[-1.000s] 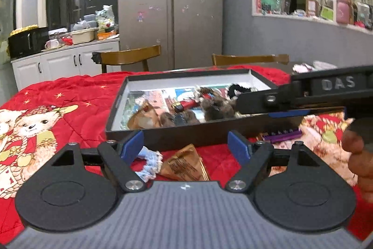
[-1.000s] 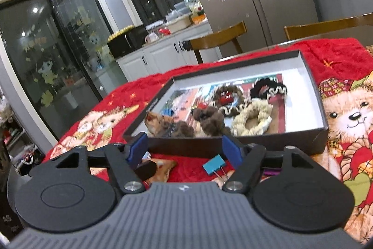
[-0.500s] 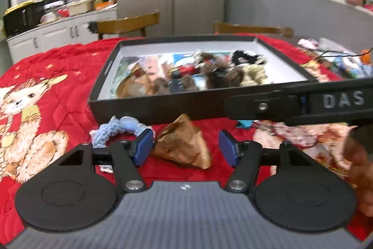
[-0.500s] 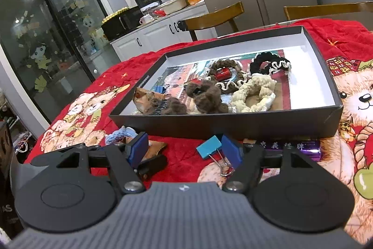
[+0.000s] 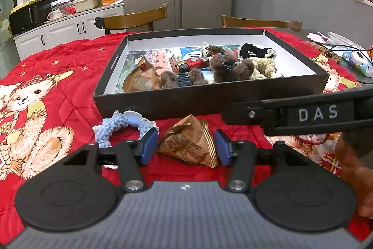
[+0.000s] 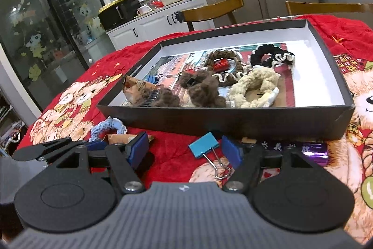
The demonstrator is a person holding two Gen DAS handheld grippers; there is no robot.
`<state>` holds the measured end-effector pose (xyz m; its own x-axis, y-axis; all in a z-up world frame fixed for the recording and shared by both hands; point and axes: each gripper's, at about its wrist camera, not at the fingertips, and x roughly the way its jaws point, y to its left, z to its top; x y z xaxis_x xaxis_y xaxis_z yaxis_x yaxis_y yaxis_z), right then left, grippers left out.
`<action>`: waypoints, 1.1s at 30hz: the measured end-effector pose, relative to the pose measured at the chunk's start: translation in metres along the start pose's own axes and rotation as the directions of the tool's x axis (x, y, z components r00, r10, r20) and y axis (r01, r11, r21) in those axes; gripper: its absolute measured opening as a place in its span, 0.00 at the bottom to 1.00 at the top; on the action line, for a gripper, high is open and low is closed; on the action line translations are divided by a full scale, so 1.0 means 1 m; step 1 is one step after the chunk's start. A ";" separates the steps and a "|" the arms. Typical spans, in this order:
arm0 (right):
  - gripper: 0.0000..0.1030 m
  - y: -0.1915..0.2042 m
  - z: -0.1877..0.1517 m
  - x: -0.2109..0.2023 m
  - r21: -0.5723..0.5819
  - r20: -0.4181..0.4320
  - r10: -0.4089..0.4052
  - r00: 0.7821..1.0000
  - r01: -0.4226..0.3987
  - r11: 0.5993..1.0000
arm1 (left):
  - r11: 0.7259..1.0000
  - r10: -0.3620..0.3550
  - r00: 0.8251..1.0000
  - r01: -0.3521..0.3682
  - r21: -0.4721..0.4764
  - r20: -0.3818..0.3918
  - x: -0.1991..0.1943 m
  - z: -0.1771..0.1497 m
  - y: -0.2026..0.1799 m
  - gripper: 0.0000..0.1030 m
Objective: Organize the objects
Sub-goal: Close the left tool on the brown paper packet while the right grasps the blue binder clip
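Down on the red quilted cloth printed with cartoon bears (image 5: 58,76), the left gripper (image 5: 185,147) has its blue-padded jaws standing on either side of a brown crinkled triangular snack packet (image 5: 188,144). The jaws sit at a middling width, with a sliver of red cloth showing between each pad and the packet, so nothing is pinched. Just beyond the left jaw lies a pale blue knitted scrunchie (image 5: 116,126), its far edge against the wall of the shallow black cardboard box with a white lining (image 5: 163,104), which stands directly ahead of both jaws. Inside that box are brown fuzzy hair clips (image 5: 223,68), a cream knitted scrunchie (image 5: 262,67), a black frilled scrunchie (image 5: 254,50) and a second brown packet (image 5: 139,78).

The right gripper (image 6: 185,151) is closing its jaws, which straddle a turquoise binder clip with silver wire handles (image 6: 205,147); the pads stand apart from the clip, and it lies nearer the right jaw than the left. Past the right jaw, a purple foil bar with pale characters (image 6: 303,147) lies along the foot of the box wall. A person's hand (image 5: 356,172) shows at the right edge of the left wrist view.
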<state>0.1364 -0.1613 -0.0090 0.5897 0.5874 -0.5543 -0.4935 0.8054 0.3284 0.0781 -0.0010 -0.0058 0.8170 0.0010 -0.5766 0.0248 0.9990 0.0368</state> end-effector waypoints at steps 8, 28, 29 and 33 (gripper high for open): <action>0.46 0.013 -0.007 0.002 -0.093 0.018 -0.099 0.995 0.101 0.991 | 1.000 0.019 1.000 -0.019 0.023 0.003 -0.002 -0.002 -0.003 0.54; 0.31 0.006 -0.006 -0.008 -0.014 0.014 -0.034 0.999 0.034 0.999 | 0.999 0.028 0.999 -0.028 0.024 0.020 -0.008 -0.004 -0.003 0.51; 0.31 0.004 -0.005 -0.009 -0.004 0.017 -0.033 0.999 0.033 0.999 | 0.999 0.026 0.999 -0.026 0.019 0.021 -0.008 -0.004 -0.002 0.51; 0.31 -0.005 -0.001 -0.012 0.061 0.027 -0.005 1.000 0.003 0.998 | 1.000 0.018 0.999 -0.018 0.003 0.030 -0.011 -0.004 0.002 0.50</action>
<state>0.1310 -0.1729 -0.0049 0.6089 0.5857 -0.5350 -0.4519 0.8104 0.3728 0.0669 0.0009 -0.0030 0.8341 0.0176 -0.5513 0.0118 0.9987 0.0497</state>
